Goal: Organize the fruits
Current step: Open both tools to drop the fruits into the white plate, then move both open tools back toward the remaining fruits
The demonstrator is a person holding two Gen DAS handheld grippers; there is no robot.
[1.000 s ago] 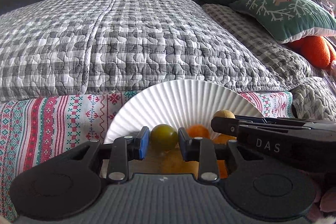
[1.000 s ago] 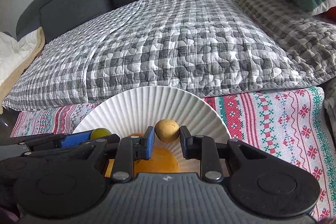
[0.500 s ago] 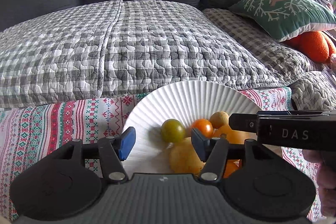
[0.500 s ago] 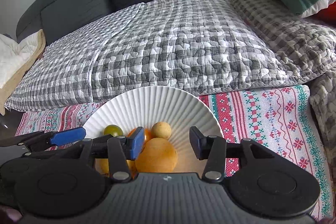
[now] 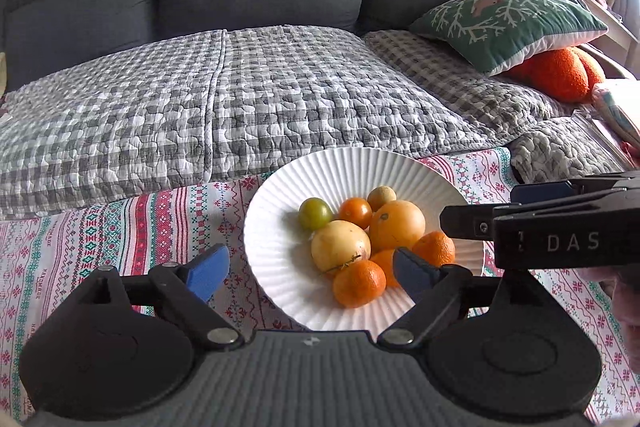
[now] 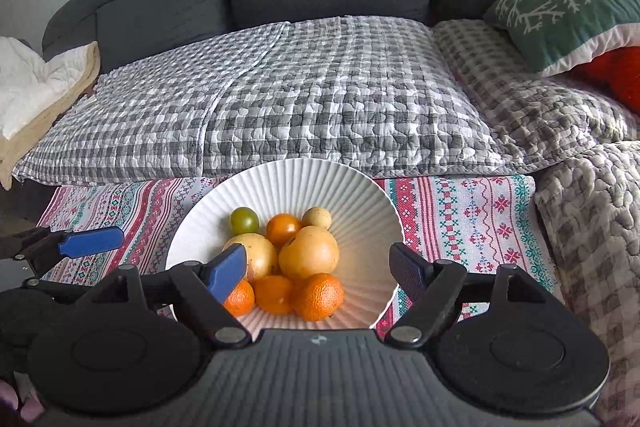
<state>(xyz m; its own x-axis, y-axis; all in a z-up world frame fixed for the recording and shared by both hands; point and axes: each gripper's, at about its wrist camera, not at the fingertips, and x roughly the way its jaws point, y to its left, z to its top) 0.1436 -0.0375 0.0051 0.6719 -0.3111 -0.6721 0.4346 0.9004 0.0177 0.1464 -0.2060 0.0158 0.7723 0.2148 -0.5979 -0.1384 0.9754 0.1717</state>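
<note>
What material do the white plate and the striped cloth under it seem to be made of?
White plate: probably glazed ceramic, perhaps stiff paper; fine radial ribs, smooth matte-white surface. Striped cloth: woven fabric with cross-stitch-like red and green bands, lying soft and flat.

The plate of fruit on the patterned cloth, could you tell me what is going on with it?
A person holds tongs in each hand above the white plate, and both are open and empty. The left tongs and right tongs hover near the pile. The green tomato, small yellow fruit and the oranges all lie on the plate.
</note>
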